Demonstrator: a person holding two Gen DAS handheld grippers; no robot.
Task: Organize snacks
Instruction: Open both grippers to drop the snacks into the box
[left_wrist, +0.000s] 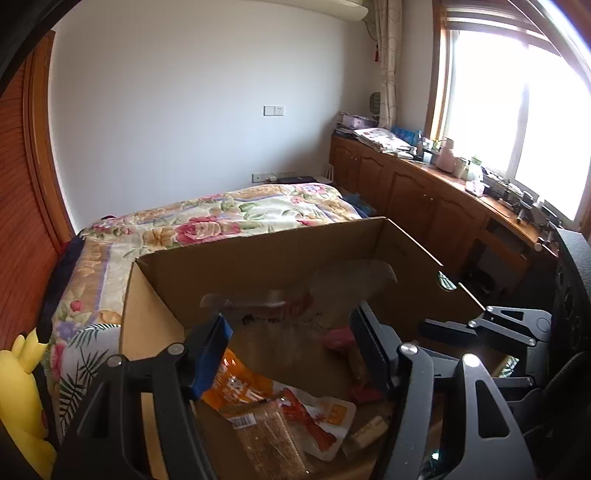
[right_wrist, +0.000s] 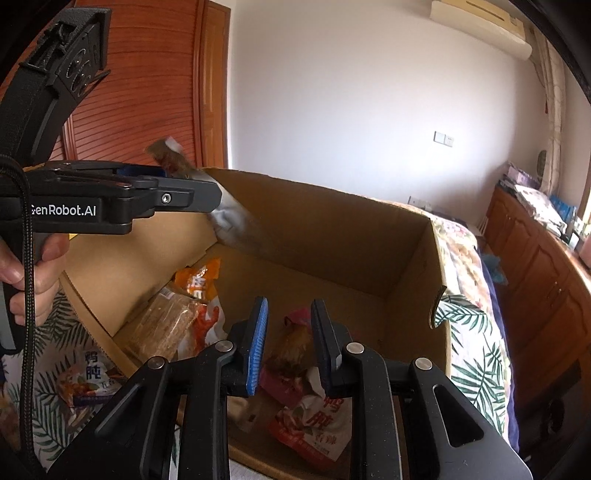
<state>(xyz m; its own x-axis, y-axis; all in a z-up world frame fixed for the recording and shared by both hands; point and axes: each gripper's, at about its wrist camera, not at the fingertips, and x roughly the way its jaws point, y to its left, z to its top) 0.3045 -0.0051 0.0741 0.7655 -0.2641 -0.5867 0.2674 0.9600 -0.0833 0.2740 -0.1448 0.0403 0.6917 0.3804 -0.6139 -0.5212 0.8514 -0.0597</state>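
An open cardboard box (left_wrist: 258, 251) sits on the bed; it also shows in the right wrist view (right_wrist: 332, 229). My left gripper (left_wrist: 288, 325) is open above it, and a blurred snack packet (left_wrist: 306, 299) is in the air between and beyond its fingers; the same packet (right_wrist: 229, 218) shows by the left gripper (right_wrist: 207, 195) in the right wrist view. Inside lie an orange packet (left_wrist: 236, 387), a cracker pack (right_wrist: 166, 325) and a red-white pouch (right_wrist: 314, 424). My right gripper (right_wrist: 288, 343) is open over a pink packet (right_wrist: 295, 317) in the box.
A snack pouch (right_wrist: 88, 376) lies on the leaf-print cover outside the box's left wall. A yellow plush toy (left_wrist: 22, 398) sits at the left. Wooden cabinets (left_wrist: 424, 199) with clutter run under the window on the right. A floral quilt (left_wrist: 221, 218) covers the bed behind.
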